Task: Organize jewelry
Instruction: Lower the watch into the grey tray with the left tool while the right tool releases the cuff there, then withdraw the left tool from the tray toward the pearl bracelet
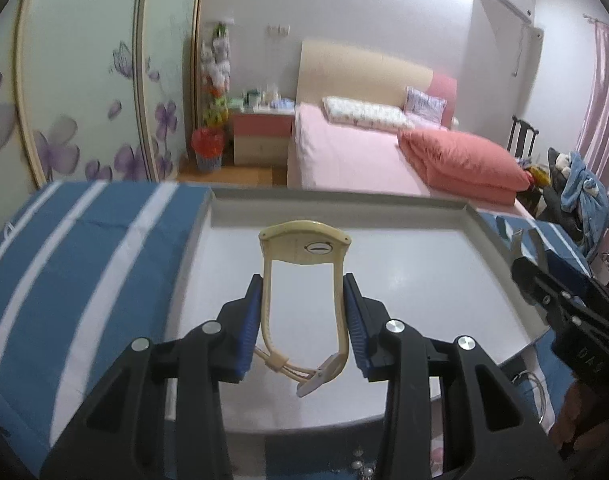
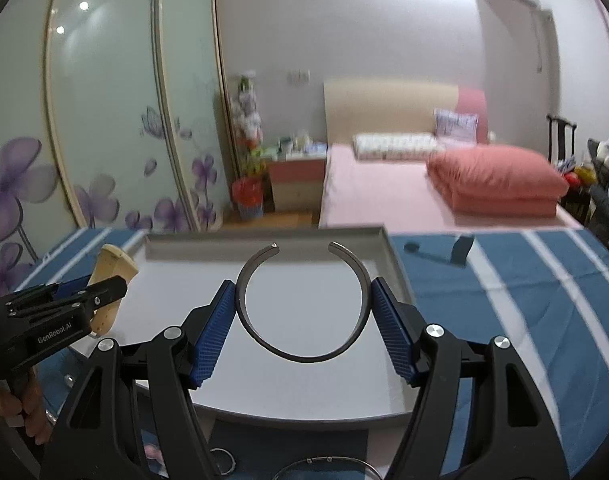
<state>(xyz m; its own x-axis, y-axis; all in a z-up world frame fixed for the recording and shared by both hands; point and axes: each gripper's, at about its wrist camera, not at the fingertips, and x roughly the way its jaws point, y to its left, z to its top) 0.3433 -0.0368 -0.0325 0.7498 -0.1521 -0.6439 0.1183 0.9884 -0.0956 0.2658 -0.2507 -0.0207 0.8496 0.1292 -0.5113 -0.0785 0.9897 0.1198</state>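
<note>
My left gripper is shut on a cream wristwatch, its strap pinched between the blue pads, held just above a grey tray. My right gripper is shut on an open silver cuff bangle, also above the tray. In the right wrist view the left gripper and the watch show at the left. In the left wrist view the right gripper shows at the right edge.
The tray lies on a blue and white striped cloth. Rings and a thin bangle lie at the tray's near edge; small pearly pieces too. A pink bed and flowered wardrobe doors stand behind.
</note>
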